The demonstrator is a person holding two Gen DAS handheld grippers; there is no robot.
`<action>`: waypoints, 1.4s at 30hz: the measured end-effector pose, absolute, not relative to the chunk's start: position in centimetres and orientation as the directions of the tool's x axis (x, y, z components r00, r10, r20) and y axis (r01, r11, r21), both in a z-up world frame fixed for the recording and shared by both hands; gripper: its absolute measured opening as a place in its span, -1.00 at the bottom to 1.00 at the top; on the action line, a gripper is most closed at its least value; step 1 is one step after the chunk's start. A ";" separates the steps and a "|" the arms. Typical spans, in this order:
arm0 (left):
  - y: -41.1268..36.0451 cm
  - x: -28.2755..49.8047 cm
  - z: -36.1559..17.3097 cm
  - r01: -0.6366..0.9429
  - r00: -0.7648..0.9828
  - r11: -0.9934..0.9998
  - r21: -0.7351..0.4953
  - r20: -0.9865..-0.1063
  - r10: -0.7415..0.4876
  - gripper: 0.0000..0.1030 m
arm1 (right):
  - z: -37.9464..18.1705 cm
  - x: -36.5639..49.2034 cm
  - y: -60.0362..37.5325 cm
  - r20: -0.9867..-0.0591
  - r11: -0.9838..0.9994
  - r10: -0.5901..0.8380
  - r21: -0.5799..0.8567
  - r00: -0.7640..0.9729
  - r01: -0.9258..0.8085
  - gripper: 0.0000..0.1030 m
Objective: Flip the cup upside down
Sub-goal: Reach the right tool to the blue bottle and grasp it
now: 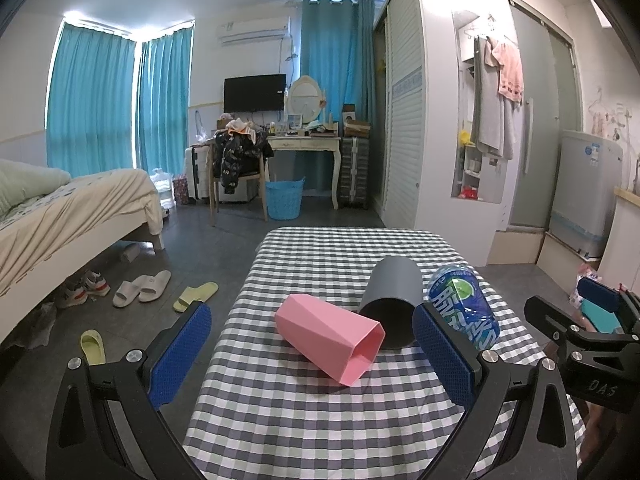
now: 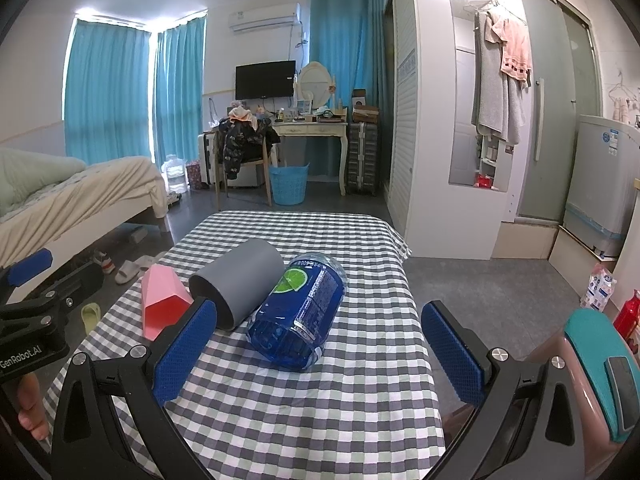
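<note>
Left gripper (image 1: 312, 354) wide, over pink cup (image 1: 330, 338)

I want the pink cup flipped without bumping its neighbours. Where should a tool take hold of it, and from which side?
Probably across the middle of the pink cup, pads on two opposite flat facets. It lies on its side, mouth toward the camera, with the grey cup close on its right. So bring the open left tool in from above and the near-left, where the checked tablecloth is bare.

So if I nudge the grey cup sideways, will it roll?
Probably: the grey cup is round, smooth and lying on its side. It looks rigid and likely light. The pink faceted cup and the blue bottle close beside it should stop it quickly.
</note>
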State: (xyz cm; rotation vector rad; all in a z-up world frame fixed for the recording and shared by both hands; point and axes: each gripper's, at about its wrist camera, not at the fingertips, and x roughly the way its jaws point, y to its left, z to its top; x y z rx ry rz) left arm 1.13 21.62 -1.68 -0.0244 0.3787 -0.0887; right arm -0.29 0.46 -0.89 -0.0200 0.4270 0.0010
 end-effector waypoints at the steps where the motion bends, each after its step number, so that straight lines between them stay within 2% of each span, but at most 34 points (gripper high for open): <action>1: 21.9 1.2 -2.0 0.078 0.924 0.996 -0.039 -0.373 -0.087 1.00 | -1.3 0.6 0.4 -0.422 1.000 -0.008 -0.020 0.907 0.000 1.00; 9: 22.4 1.6 -2.4 0.073 0.915 0.997 -0.031 -0.396 -0.079 1.00 | -2.4 2.4 0.1 -0.519 0.998 -0.060 -0.020 0.853 0.058 1.00; 25: 23.2 4.0 -2.6 0.049 0.875 0.998 -0.047 -0.480 -0.066 1.00 | -6.1 9.3 2.2 -0.676 0.999 -0.020 0.023 0.737 0.049 0.99; 27: 23.4 3.9 -2.5 0.048 0.876 0.998 -0.044 -0.478 -0.063 1.00 | -6.5 9.8 2.3 -0.683 0.998 -0.012 0.034 0.730 0.049 0.90; 29: 23.7 3.6 -2.4 0.053 0.878 0.998 -0.046 -0.474 -0.069 1.00 | -6.7 10.0 2.5 -0.692 0.998 -0.004 0.038 0.722 0.042 0.60; 31: 23.8 3.4 -2.3 0.056 0.878 0.997 -0.053 -0.473 -0.075 1.00 | -6.9 10.0 2.7 -0.698 0.999 -0.002 0.037 0.716 0.038 0.45; 42: 23.3 2.2 -2.1 0.062 0.888 0.998 -0.033 -0.454 -0.070 1.00 | -6.4 3.5 4.8 -0.692 0.999 -0.026 -0.046 0.721 -0.008 0.43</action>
